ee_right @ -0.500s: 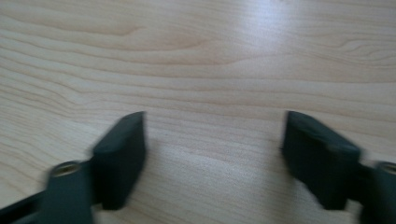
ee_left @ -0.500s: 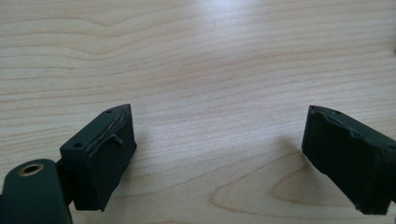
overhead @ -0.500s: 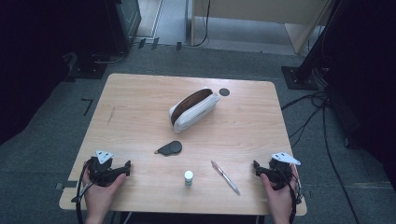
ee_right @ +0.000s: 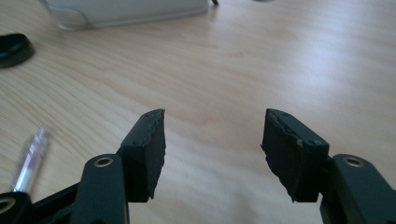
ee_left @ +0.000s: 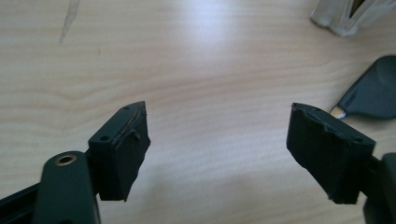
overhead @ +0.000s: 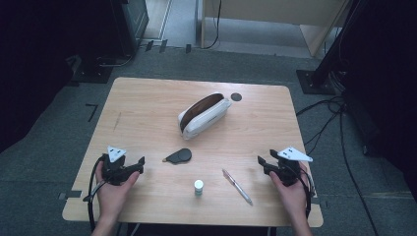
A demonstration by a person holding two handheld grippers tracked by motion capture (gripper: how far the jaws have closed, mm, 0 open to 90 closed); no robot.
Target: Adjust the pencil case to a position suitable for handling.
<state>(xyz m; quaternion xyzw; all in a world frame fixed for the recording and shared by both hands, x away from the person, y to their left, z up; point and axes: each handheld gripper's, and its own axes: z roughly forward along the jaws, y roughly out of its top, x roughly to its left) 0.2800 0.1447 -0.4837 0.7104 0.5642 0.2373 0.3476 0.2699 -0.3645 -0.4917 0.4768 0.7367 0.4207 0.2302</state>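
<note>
On the counter (overhead: pixel 147 103), the left tongs (overhead: pixel 140 164) rest with jaws apart and empty. Just right of them lies a black teardrop-shaped tool (overhead: pixel 179 156), then a small white-capped bottle (overhead: pixel 198 186) and a pen (overhead: pixel 237 186). The right tongs (overhead: pixel 261 164) rest near the pen, jaws apart, holding nothing.

**Open jaws over bare wood**

The left gripper (ee_left: pixel 217 140) holds its two black jaws wide apart, and nothing is between them, only the light wooden table (ee_left: pixel 196 70). At the right edge lies a black flat object (ee_left: pixel 373 91), with a small pale tip next to the right jaw. In the top right corner a white case (ee_left: pixel 348 16) is cut by the frame. At the top left there is a thin pale mark (ee_left: pixel 67 21) on the wood.
</note>
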